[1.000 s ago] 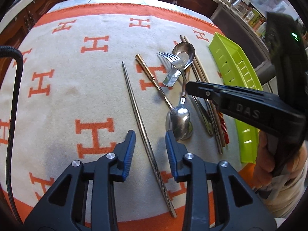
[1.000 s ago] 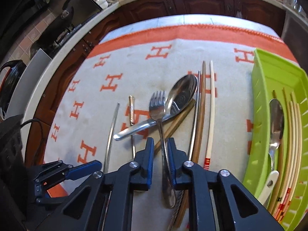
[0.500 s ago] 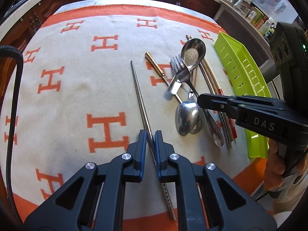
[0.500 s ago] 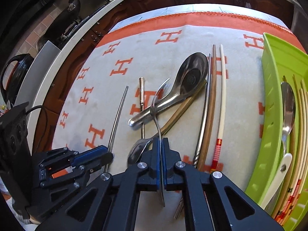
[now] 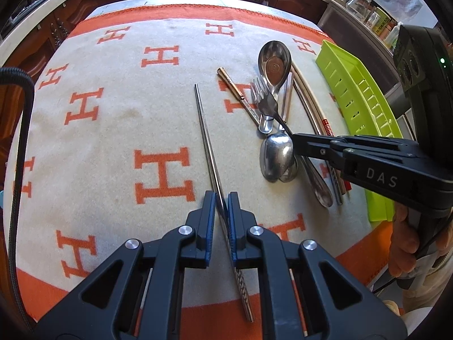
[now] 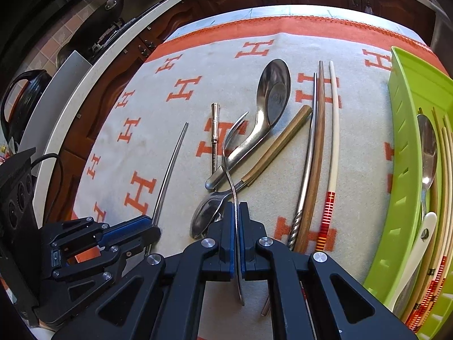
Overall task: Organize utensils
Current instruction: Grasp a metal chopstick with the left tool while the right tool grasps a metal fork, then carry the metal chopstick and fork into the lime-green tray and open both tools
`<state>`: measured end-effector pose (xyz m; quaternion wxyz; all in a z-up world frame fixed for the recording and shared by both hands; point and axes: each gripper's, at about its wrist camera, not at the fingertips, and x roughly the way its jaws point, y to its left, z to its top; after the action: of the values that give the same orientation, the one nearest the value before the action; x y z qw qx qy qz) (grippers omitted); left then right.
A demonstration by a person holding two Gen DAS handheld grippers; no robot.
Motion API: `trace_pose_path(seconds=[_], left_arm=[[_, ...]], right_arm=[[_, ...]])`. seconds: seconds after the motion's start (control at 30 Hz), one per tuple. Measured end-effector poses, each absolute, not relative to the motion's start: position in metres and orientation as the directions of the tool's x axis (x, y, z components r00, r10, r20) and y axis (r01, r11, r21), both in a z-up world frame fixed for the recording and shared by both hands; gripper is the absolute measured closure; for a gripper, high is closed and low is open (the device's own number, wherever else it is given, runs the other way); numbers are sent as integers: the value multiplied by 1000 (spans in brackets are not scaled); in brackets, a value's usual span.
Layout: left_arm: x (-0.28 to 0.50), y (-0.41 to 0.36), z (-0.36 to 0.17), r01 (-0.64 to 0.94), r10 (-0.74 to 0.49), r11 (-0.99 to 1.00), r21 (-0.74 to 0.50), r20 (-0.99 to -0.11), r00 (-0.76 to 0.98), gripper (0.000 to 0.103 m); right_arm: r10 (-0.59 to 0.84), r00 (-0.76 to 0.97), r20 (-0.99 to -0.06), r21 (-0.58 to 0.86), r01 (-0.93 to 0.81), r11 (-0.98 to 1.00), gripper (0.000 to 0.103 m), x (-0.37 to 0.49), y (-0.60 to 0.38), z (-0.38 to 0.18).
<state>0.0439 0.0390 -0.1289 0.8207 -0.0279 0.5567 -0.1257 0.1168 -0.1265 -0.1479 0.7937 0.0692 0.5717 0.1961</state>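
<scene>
Gripping now: we see both tools pinching utensils on the orange-and-cream H-patterned blanket (image 5: pixel 119 147).
Fork: the slim silver steel fork (image 6: pixel 230 153) runs up from the right gripper (image 6: pixel 237 226), tines curled upward, crossing over the wide steel serving spoon (image 6: pixel 271 96) and a wooden-handled spoon (image 6: pixel 254 167).
Right gripper: it angles steeply down; its blue pads are pressed together on the fork's handle, which sticks out behind them. Its jaws have just been closing on that handle. In the left view a hand (image 5: pixel 405 243) holds this tool.
Chopstick: the long thin metal chopstick (image 5: pixel 206 138) lies alone on the blanket, left of the heap, its twisted end toward us.
Left gripper: tilted steeply down as well, the left gripper (image 5: pixel 220 201) has narrowed its blue fingers (image 5: pixel 208 212) onto the chopstick's shaft; they have just been closing around it.
Loose pieces: a copper-toned stick (image 5: pixel 232 85) and three more chopsticks (image 6: pixel 320 153) lie beside the heap.
Tray: the lime-green slotted plastic tray (image 6: pixel 402 147) sits at the blanket's right edge, holding a spoon and chopsticks.
</scene>
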Motion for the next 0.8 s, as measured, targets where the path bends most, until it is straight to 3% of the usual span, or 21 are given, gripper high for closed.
trace_pose_path(seconds=[0.4,0.8], left_arm=[[41,50,-130,121,-266,963,-239,-905,332,99],[39,47,-108,83,-273,962,-261,-888,370,100]], right_arm=[[414,310,-856,363,-210,908,101,108,-131,-144],[474,428,-770,429,-203,880,101,76,-169,-92]])
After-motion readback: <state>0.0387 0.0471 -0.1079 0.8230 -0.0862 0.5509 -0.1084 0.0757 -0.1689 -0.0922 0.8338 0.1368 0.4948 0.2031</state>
